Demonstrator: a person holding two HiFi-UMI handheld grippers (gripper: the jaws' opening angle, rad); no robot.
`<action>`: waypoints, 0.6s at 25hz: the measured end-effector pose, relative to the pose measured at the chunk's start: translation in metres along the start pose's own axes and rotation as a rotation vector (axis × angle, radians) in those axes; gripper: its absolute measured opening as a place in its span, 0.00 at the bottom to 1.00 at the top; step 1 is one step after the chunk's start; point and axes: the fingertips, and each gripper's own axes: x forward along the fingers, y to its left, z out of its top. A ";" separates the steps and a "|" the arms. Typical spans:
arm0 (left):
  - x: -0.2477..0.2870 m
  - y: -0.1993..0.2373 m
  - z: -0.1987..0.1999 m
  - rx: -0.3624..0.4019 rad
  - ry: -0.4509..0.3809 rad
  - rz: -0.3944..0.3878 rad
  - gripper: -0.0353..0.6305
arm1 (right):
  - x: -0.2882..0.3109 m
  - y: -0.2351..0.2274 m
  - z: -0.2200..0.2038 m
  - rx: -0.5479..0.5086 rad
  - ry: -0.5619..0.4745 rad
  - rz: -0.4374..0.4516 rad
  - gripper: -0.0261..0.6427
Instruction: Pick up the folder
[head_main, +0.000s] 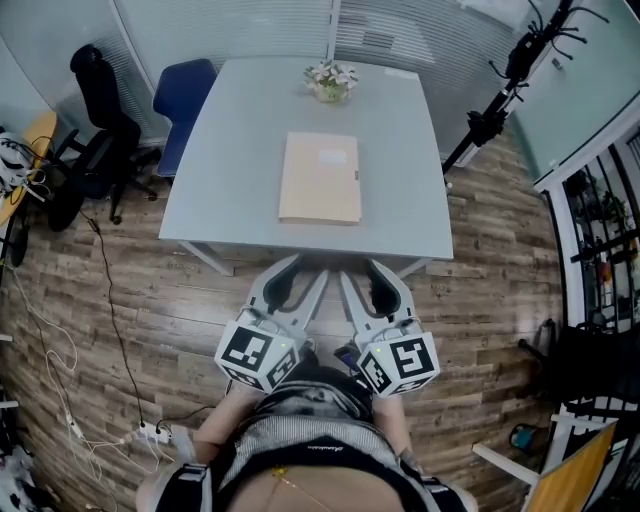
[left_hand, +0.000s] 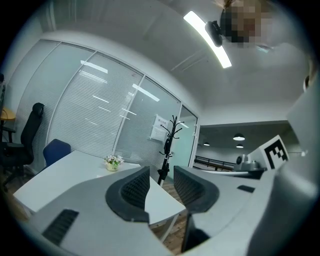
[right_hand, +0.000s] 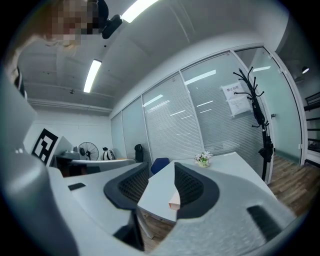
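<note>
A tan folder lies flat on the grey table, near its front edge. Both grippers hover side by side in front of that edge, over the wooden floor, pointing level toward the table. My left gripper is open with nothing between its jaws. In the left gripper view the left gripper frames only the table corner. My right gripper is also open and empty. In the right gripper view a tan edge of the folder shows between the jaws of the right gripper, some way ahead.
A small flower pot stands at the table's far edge. A blue chair and a black office chair stand to the left. A black coat stand is at the right. Cables and a power strip lie on the floor.
</note>
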 end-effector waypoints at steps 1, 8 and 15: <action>0.003 -0.001 0.000 0.002 0.004 -0.005 0.26 | 0.000 -0.004 0.000 0.004 0.000 -0.009 0.28; 0.025 0.002 -0.005 0.015 0.022 -0.034 0.26 | 0.008 -0.023 -0.004 0.005 0.005 -0.052 0.29; 0.059 0.028 -0.002 0.006 0.036 -0.075 0.26 | 0.042 -0.041 0.001 0.011 -0.006 -0.084 0.29</action>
